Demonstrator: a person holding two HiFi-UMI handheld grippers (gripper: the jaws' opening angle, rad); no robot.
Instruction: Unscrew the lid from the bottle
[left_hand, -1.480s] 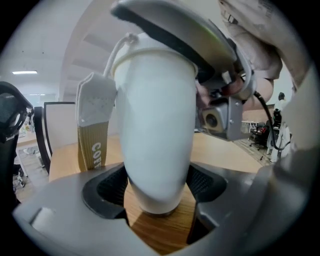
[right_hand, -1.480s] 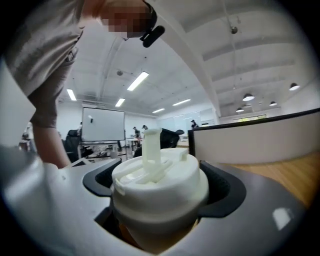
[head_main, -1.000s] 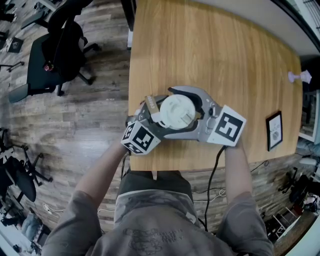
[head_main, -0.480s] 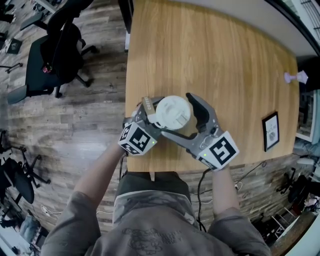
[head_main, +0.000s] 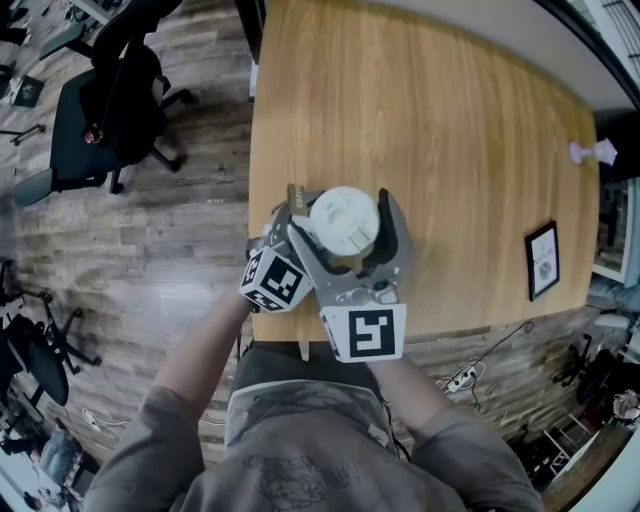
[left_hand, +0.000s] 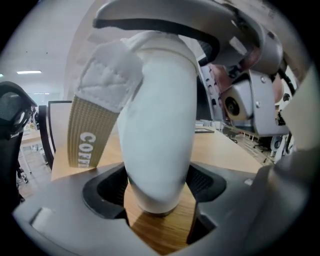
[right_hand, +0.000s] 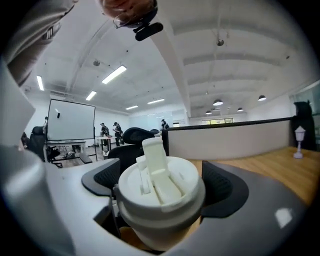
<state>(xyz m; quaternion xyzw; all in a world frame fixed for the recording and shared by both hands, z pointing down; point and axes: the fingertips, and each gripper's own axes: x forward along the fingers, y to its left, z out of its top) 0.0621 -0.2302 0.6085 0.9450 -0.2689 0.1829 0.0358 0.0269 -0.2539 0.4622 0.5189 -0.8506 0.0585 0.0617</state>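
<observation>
Wooden table (head_main: 450, 150), white bottle (left_hand: 160, 140), tan strap (left_hand: 87, 135), white flip-top lid (right_hand: 160, 187)

1. The head view is bright and even. The wooden floor (head_main: 160, 300) at the left carries a pale sheen, and shadows on the table (head_main: 450, 130) are soft.
2. Its edges bow with wide-angle distortion, and the far right corner falls dark.
3. In the right gripper view, strip ceiling lights (right_hand: 114, 74) glow overhead. The lid (right_hand: 160, 187) is sharp, and the corners are black.
4. In the left gripper view the bottle (left_hand: 160, 125) looms close and soft, with white haze behind it.
</observation>
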